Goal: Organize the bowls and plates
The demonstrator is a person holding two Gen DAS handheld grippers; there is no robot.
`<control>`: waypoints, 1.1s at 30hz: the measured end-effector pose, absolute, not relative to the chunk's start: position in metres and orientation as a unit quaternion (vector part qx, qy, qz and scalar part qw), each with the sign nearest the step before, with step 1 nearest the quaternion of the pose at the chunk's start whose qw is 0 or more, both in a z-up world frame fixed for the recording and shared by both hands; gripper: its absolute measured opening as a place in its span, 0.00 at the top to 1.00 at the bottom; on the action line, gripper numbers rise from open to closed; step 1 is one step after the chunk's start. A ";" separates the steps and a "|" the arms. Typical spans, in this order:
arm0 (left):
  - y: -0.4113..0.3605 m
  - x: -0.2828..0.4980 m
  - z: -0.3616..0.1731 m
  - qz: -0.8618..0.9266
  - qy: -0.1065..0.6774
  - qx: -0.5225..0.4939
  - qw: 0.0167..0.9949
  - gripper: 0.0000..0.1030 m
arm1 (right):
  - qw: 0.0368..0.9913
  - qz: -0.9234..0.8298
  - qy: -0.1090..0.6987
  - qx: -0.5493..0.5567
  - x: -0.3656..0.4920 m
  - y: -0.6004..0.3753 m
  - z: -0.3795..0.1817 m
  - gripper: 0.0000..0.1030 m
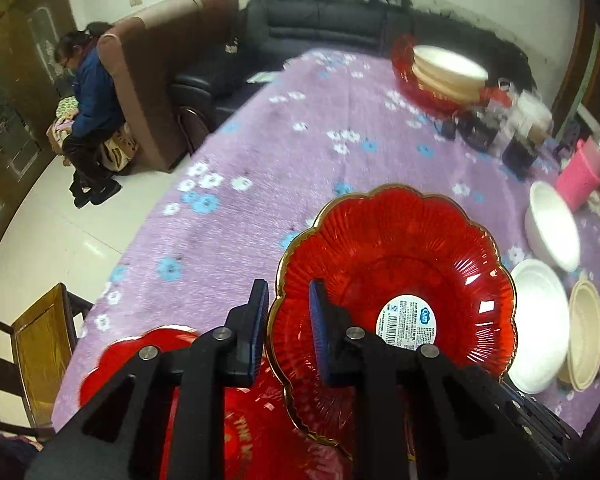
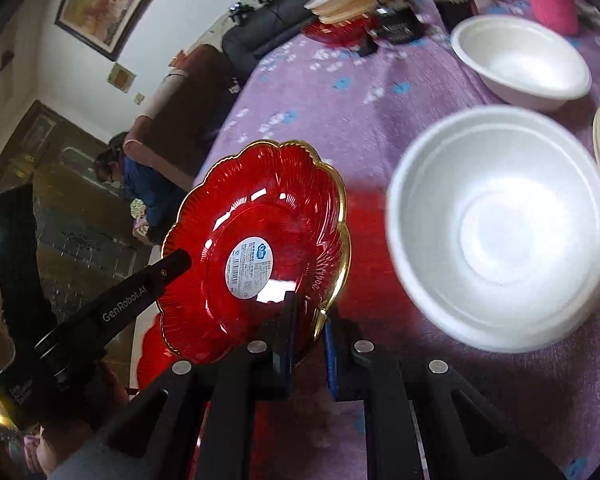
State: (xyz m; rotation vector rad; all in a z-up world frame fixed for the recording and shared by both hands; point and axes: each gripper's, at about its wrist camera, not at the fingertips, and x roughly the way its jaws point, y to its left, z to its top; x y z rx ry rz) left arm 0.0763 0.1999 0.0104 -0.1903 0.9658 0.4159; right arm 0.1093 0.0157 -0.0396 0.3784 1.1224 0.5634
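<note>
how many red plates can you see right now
3: the red plate gripped at its rim by both grippers, a second red plate beneath it, and a third red plate under the far stack. Others may be hidden.

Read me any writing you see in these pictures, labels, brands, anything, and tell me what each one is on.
"GenRobot.AI": white lettering on the left gripper, seen from the right wrist view.
"THE M...": gold letters on the red item under the left gripper; the rest is cut off.
Round white sticker in the red scalloped plate: barcode and blue logo, print too small to read.
Label on the gripper's handle: too blurred.
</note>
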 end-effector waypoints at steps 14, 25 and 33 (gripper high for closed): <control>0.243 -0.036 0.026 0.253 0.407 -0.164 0.862 0.83 | 0.795 0.348 0.486 0.102 0.033 0.058 0.003 0.90; 0.260 -0.068 -0.018 0.283 0.437 -0.194 0.832 0.82 | 0.772 0.365 0.519 0.038 0.003 0.094 -0.027 0.90; 0.261 -0.072 -0.027 0.287 0.443 -0.195 0.827 0.82 | 0.768 0.361 0.528 0.025 -0.001 0.098 -0.035 0.90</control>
